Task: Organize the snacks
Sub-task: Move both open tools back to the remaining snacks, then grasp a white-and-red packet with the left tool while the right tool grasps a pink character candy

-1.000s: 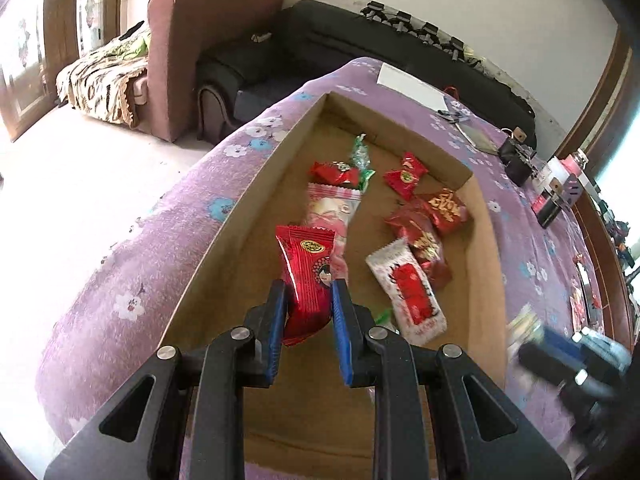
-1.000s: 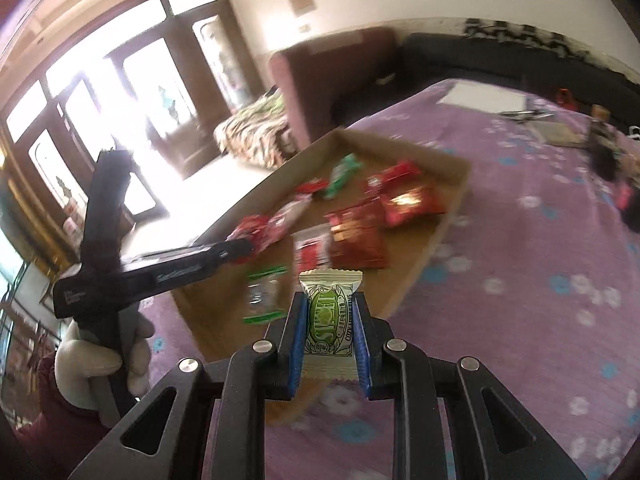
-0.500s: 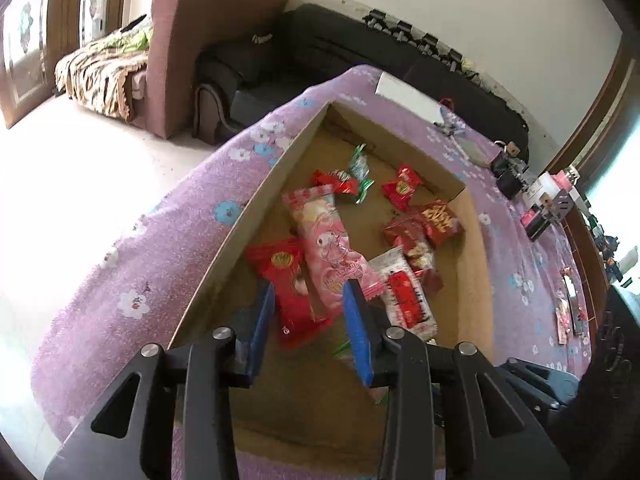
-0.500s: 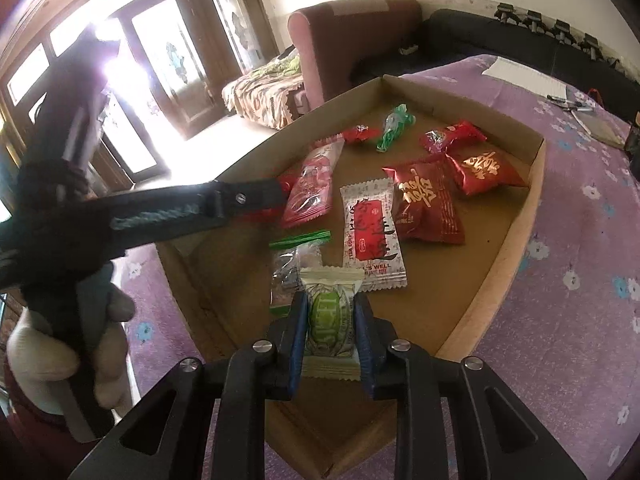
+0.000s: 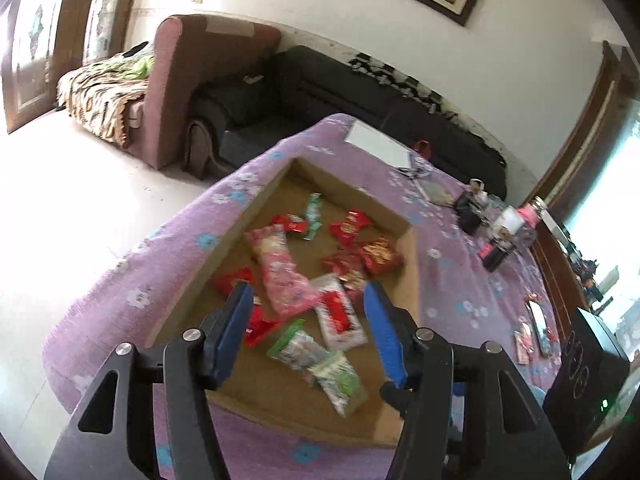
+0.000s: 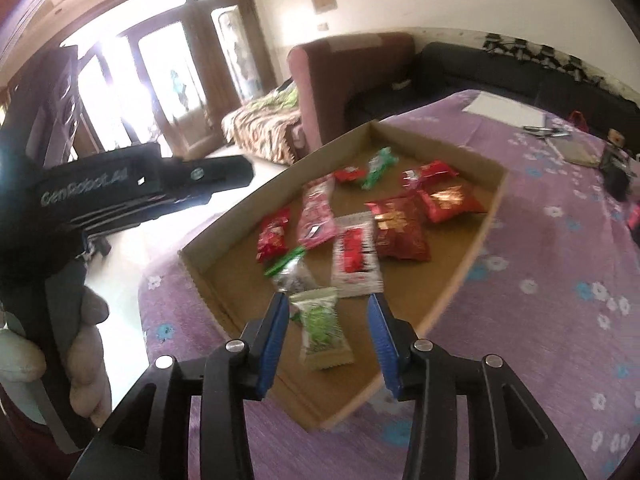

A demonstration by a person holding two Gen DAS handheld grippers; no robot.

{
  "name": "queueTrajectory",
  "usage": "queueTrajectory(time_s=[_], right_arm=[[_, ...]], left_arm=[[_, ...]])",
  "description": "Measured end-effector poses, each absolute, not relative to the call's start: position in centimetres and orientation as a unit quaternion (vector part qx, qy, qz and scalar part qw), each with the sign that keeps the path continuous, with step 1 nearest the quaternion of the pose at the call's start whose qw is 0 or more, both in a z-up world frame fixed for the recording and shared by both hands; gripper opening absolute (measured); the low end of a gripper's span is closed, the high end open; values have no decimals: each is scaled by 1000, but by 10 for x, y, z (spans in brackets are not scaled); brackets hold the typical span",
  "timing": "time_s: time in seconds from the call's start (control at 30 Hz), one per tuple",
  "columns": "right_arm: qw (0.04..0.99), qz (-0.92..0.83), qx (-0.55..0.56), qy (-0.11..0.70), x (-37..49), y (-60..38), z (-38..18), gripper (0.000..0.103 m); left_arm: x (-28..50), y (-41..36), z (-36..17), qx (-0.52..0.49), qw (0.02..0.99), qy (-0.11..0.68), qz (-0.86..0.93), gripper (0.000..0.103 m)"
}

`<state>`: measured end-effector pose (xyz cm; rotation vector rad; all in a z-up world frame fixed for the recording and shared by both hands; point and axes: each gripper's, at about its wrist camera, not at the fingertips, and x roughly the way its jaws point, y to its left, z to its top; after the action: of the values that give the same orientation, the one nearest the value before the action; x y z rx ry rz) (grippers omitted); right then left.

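Note:
A shallow cardboard tray (image 5: 256, 204) on the purple table holds several snack packets. My left gripper (image 5: 306, 294) hangs above its near end with the jaws opening and nothing between them. Below its left finger lies a red packet (image 5: 260, 324), beside a long pink packet (image 5: 280, 272). In the right wrist view my right gripper (image 6: 327, 302) is low over the tray's near corner (image 6: 348, 412), jaws opening. A green-and-white packet (image 6: 322, 328) lies flat on the tray floor between the fingers, untouched by the pads. The left gripper's black body (image 6: 120, 188) fills the left side, held by a hand (image 6: 84, 344).
The table has a purple flowered cloth (image 6: 560, 320). White paper (image 5: 376, 146) and small bottles and gadgets (image 5: 500, 232) sit at its far right. A black box (image 5: 584, 364) and loose packets (image 5: 536, 328) lie right of the tray. Sofas (image 5: 288, 88) stand behind.
The left gripper let go of the red packet, which now lies in the tray, and rose back. The right gripper carried the green packet over the tray and released it there.

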<state>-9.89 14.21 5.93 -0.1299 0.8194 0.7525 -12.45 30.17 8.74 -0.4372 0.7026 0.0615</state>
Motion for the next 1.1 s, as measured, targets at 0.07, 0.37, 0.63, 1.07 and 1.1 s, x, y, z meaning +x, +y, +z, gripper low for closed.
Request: queueTrajectory(time_s=[0.07, 0.37, 0.63, 1.07, 1.1], right_arm=[[854, 344, -55, 386, -98, 124, 62, 42], [895, 203, 17, 397, -69, -34, 60, 43], [906, 64, 116, 403, -24, -194, 52, 45], [890, 49, 81, 446, 12, -179, 18, 28], [884, 70, 95, 452, 9, -173, 19, 28]], left_arm=[[-124, 286, 90, -207, 916, 343, 11, 57], [-117, 195, 82, -151, 910, 377, -86, 57], [-110, 144, 71, -118, 899, 403, -125, 57], [-113, 128, 69, -105, 895, 413, -130, 57], [-112, 127, 69, -106, 894, 414, -131, 57]])
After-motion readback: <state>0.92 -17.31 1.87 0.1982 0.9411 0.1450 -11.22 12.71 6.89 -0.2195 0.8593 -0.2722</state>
